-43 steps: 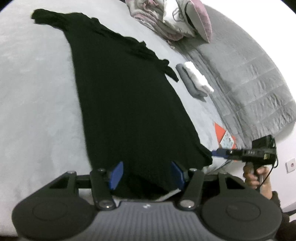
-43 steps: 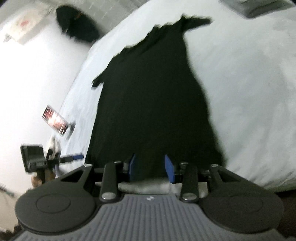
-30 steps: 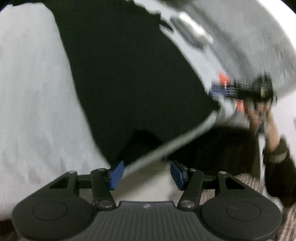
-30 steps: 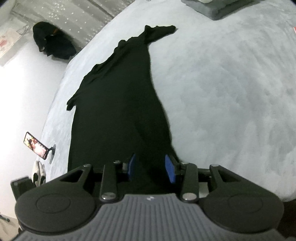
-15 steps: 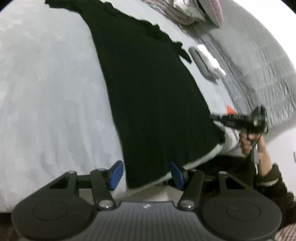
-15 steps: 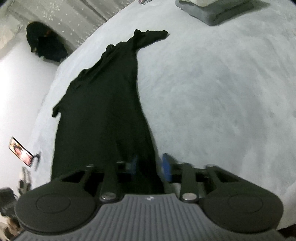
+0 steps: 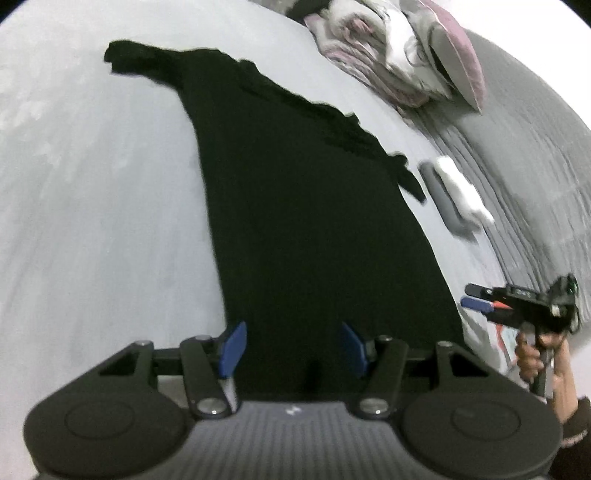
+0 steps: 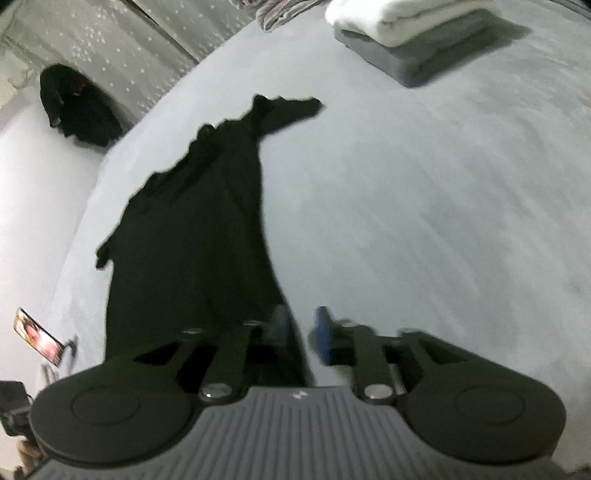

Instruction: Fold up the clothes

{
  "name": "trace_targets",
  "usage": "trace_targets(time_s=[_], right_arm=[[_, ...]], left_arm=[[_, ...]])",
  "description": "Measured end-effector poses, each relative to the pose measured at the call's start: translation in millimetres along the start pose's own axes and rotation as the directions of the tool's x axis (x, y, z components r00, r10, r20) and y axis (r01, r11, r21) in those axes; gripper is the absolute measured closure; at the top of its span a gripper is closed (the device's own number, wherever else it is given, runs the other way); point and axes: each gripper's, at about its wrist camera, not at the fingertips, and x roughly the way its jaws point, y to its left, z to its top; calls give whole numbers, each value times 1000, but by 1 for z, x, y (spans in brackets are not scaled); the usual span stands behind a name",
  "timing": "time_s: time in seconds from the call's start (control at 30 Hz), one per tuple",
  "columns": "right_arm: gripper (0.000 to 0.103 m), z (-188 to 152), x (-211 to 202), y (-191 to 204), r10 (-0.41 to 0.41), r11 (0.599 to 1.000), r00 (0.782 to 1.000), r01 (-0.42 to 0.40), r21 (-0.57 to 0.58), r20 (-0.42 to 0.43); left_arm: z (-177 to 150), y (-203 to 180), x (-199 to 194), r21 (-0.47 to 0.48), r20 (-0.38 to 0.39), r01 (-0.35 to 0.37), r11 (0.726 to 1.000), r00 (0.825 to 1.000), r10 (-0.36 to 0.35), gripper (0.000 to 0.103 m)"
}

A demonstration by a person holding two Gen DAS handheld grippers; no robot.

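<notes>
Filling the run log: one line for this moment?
stage: garment flat, unfolded | item: black dress on grey bed | left gripper: open over hem | right gripper: opening at hem edge

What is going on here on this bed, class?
A person is laying out a long black garment flat on the pale grey bedcover, a handheld gripper in each hand. The left gripper hangs open over the near hem. The right gripper is opening at the hem's other corner. A folded white towel on a grey one lies beyond.
</notes>
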Motion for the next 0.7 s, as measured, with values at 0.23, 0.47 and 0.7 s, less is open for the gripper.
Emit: trace_targets(time_s=[0.23,0.47,0.7], right_arm=[[55,36,41,26,9,1000,1000,-9,-8,9],[55,77,84,53,14,997,1000,-12,-77,18],[55,135,110,57,-1,994,994,13,-105,114]], left_arm=[[42,-4,40,-41,36,-48,998,998,49,45],[93,-10,72,-18,79,-81,997,993,83,44],[160,-39,130,64,98,-106,992,990,100,44]])
